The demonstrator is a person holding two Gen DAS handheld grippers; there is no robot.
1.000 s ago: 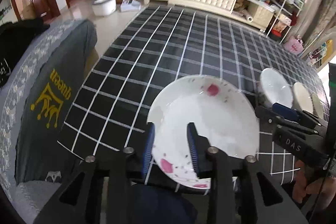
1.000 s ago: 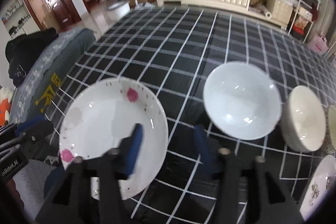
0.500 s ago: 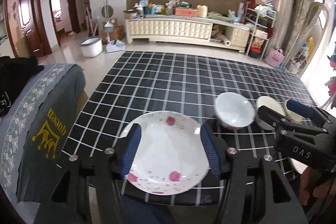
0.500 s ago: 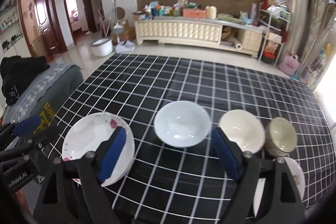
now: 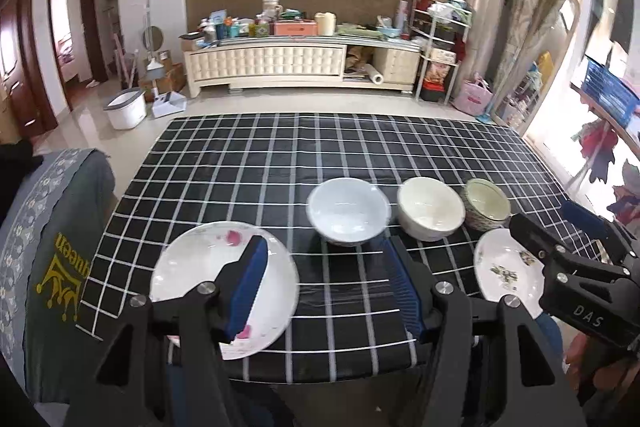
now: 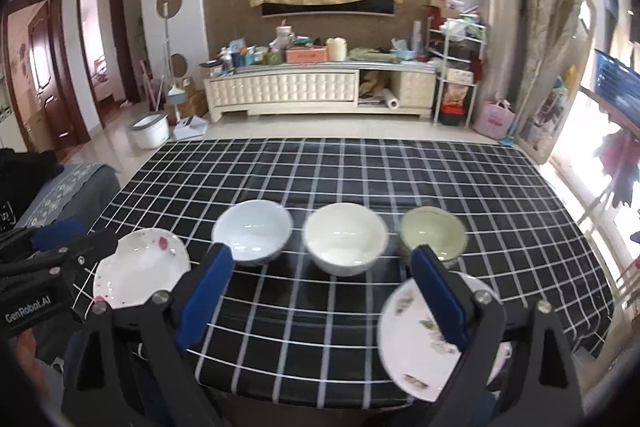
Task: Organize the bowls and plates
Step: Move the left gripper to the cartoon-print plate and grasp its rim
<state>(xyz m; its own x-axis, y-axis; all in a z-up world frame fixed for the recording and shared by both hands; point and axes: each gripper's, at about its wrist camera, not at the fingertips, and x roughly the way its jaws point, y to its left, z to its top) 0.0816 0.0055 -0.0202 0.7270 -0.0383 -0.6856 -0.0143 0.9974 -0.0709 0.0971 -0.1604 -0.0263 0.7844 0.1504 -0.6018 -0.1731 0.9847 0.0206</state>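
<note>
A white plate with pink flowers [image 5: 208, 279] [image 6: 140, 273] lies at the table's front left. A pale blue bowl [image 5: 347, 215] [image 6: 253, 230], a cream bowl [image 5: 430, 213] [image 6: 345, 238] and a green-rimmed bowl [image 5: 486, 203] [image 6: 433, 231] stand in a row. A white plate with a green-brown pattern [image 5: 504, 269] [image 6: 420, 355] lies at the front right. My left gripper [image 5: 326, 283] is open and empty, above the front edge right of the pink plate. My right gripper [image 6: 320, 291] is open and empty, above the front edge left of the patterned plate.
The table wears a black checked cloth [image 5: 340, 147] with its front edge near both grippers. A grey covered seat [image 5: 52, 251] stands at the left. A cluttered cream cabinet [image 5: 280, 63] stands behind, and a white bin [image 5: 125, 107] sits on the floor.
Both grippers have pulled back and up from the table and opened wider. The left gripper has let go of the pink-flowered plate, which now lies on the table.
</note>
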